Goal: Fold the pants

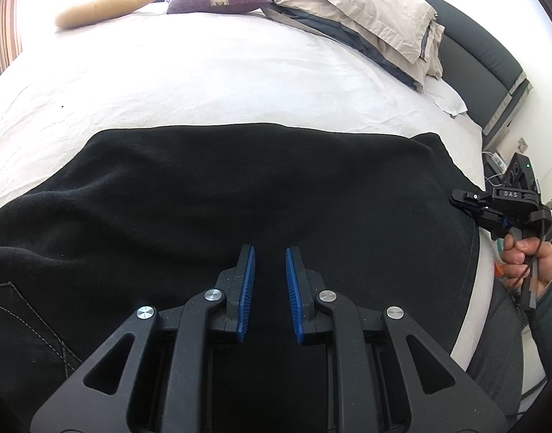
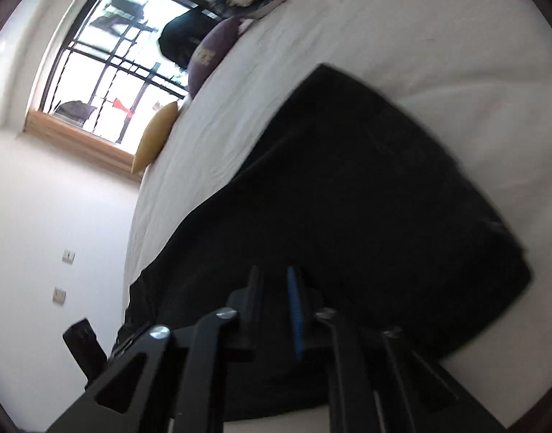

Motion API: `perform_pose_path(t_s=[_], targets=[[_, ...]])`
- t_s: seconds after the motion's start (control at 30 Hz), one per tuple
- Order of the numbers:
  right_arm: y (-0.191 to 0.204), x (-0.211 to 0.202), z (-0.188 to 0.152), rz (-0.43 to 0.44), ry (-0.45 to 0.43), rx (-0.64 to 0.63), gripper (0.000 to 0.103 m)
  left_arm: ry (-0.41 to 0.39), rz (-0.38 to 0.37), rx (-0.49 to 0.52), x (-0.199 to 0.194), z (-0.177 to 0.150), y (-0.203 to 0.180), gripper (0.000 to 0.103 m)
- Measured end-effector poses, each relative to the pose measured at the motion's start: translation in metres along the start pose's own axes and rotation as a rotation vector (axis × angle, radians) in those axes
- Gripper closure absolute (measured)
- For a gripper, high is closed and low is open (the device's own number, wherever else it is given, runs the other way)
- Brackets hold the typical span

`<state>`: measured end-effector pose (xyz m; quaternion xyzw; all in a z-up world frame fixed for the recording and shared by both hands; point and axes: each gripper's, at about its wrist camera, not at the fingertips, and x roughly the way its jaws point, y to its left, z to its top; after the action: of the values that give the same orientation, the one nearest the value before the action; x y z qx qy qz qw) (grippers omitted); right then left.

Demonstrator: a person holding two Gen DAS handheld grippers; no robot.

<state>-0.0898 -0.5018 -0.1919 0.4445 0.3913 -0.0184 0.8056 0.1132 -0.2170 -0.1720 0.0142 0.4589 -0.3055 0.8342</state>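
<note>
From the left wrist view: black pants point(image 1: 240, 187) lie spread across the near side of the bed point(image 1: 222, 83), on the white sheet, running along the near edge; far edge of the cloth looks fairly straight, a pocket w/ pale stitching shows at lower left, so waist end prob. sits toward the left. Left gripper point(image 1: 269, 294) hovers over the mid part of the cloth, fingers point(image 1: 248, 288) parted w/ a narrow gap, nothing between them. Right gripper point(image 1: 469, 204) sits at the pants' right end near the bed's right edge, held by the right hand point(image 1: 528, 263); can't tell from here if its tips pinch cloth or just touch it. Folded duvet point(image 1: 366, 18) and two cushions, purple point(image 1: 218, 0) and tan point(image 1: 103, 9), lie at the far side, well apart from the pants. From the right wrist view (blurred, tilted): pants point(image 2: 366, 198) show as a broad dark slab w/ squared corners on the sheet; fingers point(image 2: 297, 314) stand a bit apart, no cloth seen between them, though blur makes this uncertain. Window point(image 2: 124, 54) beyond. Judgement: legs seem already laid together and flattened, so approx. first fold done; lengthwise folds (hem to waist) are left, no compact bundle yet.
</note>
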Motion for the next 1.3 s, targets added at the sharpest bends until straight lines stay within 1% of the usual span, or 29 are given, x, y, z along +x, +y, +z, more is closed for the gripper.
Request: perform_pose_path(t_s=[0.03,0.1,0.13,0.17,0.2,0.23,0.27,0.3,0.4,0.47,0.57,0.67,0.8,0.93,0.97,1.0,1.03,1.07,1.13,1.2,1.27,1.3], targets=[[-0.015,-0.016,0.004,-0.025,-0.050,0.051,0.103,0.000,0.000,-0.001,0.000,0.000,0.000,0.086],[-0.031,-0.055,0.009,-0.130,-0.153,0.095,0.103,0.001,0.000,-0.005,0.001,0.001,0.000,0.086],[-0.033,-0.069,0.011,-0.138,-0.189,0.120,0.079,0.003,0.004,-0.005,0.001,0.001,-0.001,0.086],[-0.033,-0.083,0.011,-0.186,-0.223,0.148,0.057,0.003,0.010,-0.004,0.001,0.001,-0.002,0.086],[-0.033,-0.096,0.008,-0.211,-0.256,0.176,0.028,0.003,0.016,-0.003,0.002,0.002,-0.004,0.086],[-0.031,-0.106,0.004,-0.202,-0.294,0.198,0.028,0.003,0.021,-0.004,0.002,0.002,-0.005,0.086],[-0.031,-0.111,0.000,-0.160,-0.313,0.211,0.028,0.003,0.025,-0.006,0.002,0.002,-0.006,0.086],[-0.033,-0.111,-0.004,-0.119,-0.309,0.232,0.028,0.003,0.027,-0.008,0.003,0.002,-0.006,0.086],[-0.046,-0.090,-0.015,-0.051,-0.242,0.328,0.028,0.004,0.029,-0.008,0.003,0.002,-0.007,0.086],[-0.057,-0.084,-0.024,0.002,-0.241,0.384,0.028,0.007,0.026,-0.010,0.003,0.002,-0.007,0.086],[-0.065,-0.084,-0.029,0.039,-0.261,0.429,0.028,0.004,0.023,-0.013,0.003,0.001,-0.006,0.086],[-0.067,-0.082,-0.030,0.102,-0.247,0.478,0.031,-0.003,0.025,-0.013,0.004,0.000,-0.006,0.086],[-0.066,-0.076,-0.033,0.129,-0.248,0.510,0.032,-0.010,0.023,-0.015,0.004,-0.003,-0.006,0.086],[-0.067,-0.071,-0.032,0.183,-0.260,0.552,0.033,-0.014,0.018,-0.020,0.003,-0.004,-0.004,0.086],[-0.067,-0.070,-0.030,0.197,-0.259,0.555,0.036,-0.015,0.017,-0.020,0.003,-0.005,-0.004,0.086],[-0.067,-0.067,-0.029,0.219,-0.256,0.563,0.041,-0.016,0.017,-0.020,0.003,-0.005,-0.004,0.086],[-0.068,-0.063,-0.027,0.235,-0.251,0.576,0.043,-0.016,0.016,-0.020,0.003,-0.005,-0.003,0.086],[-0.070,-0.060,-0.025,0.242,-0.254,0.585,0.045,-0.015,0.016,-0.021,0.003,-0.005,-0.003,0.086],[-0.073,-0.054,-0.022,0.260,-0.265,0.605,0.054,-0.014,0.014,-0.022,0.002,-0.005,-0.003,0.086],[-0.077,-0.051,-0.021,0.279,-0.278,0.624,0.058,-0.014,0.013,-0.024,0.002,-0.006,-0.002,0.086],[-0.079,-0.047,-0.019,0.289,-0.291,0.631,0.067,-0.014,0.013,-0.024,0.002,-0.005,-0.002,0.086],[-0.080,-0.044,-0.019,0.285,-0.293,0.640,0.076,-0.015,0.014,-0.023,0.002,-0.005,-0.002,0.086]])
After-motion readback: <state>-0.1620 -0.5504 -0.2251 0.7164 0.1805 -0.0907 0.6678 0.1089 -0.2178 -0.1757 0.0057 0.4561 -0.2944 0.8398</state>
